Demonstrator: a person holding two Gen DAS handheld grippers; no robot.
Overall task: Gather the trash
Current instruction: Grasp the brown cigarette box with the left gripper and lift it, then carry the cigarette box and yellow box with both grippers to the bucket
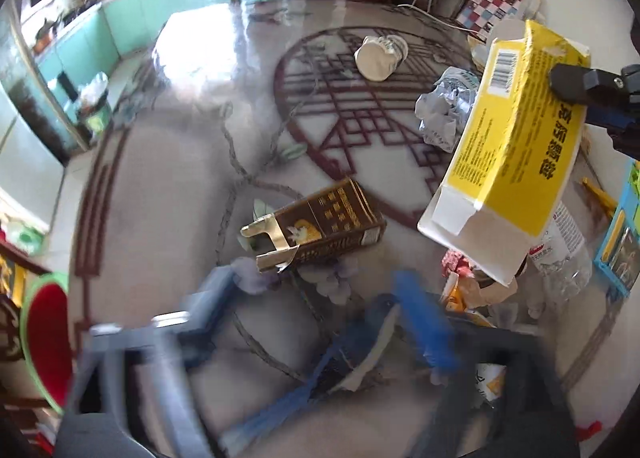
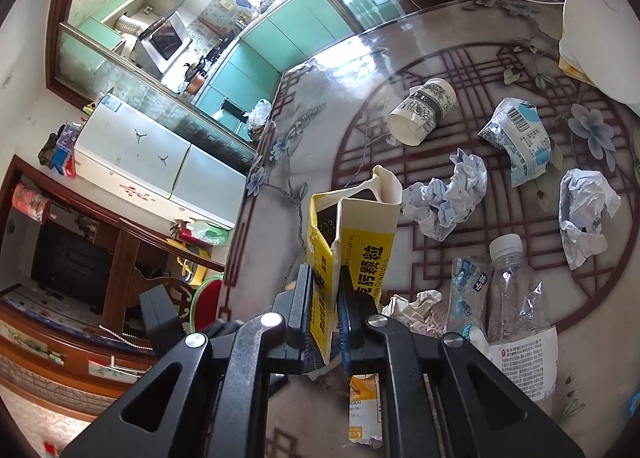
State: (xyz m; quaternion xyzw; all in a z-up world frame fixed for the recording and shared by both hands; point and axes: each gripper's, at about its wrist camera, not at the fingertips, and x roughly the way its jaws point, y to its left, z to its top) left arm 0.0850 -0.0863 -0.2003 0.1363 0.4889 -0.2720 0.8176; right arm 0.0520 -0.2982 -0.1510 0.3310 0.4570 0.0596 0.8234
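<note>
Yellow box (image 2: 352, 242) is pinched flat by R gripper (image 2: 325, 298), lifted over table (image 1: 160, 185). L gripper (image 1: 320, 322), blurred, is spread wide w/ nothing held. Much left: brown box (image 1: 320, 221), cup (image 2: 424, 109), bottle (image 2: 516, 298), paper wads (image 2: 448, 193) uncollected.

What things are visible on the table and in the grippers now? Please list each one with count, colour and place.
yellow box: 1, yellow and white, lifted, clamped in right gripper
brown carton: 1, brown and gold, lying open on table
paper cup: 1, white with dark print, on its side
crumpled paper: at least 2, white
clear bottle: 1, transparent, lying near the table edge
blue-white wrapper: 1, beside the cup
table: 1, patterned, glossy
right gripper: black, fingers shut on box
left gripper: blurred, fingers open
</note>
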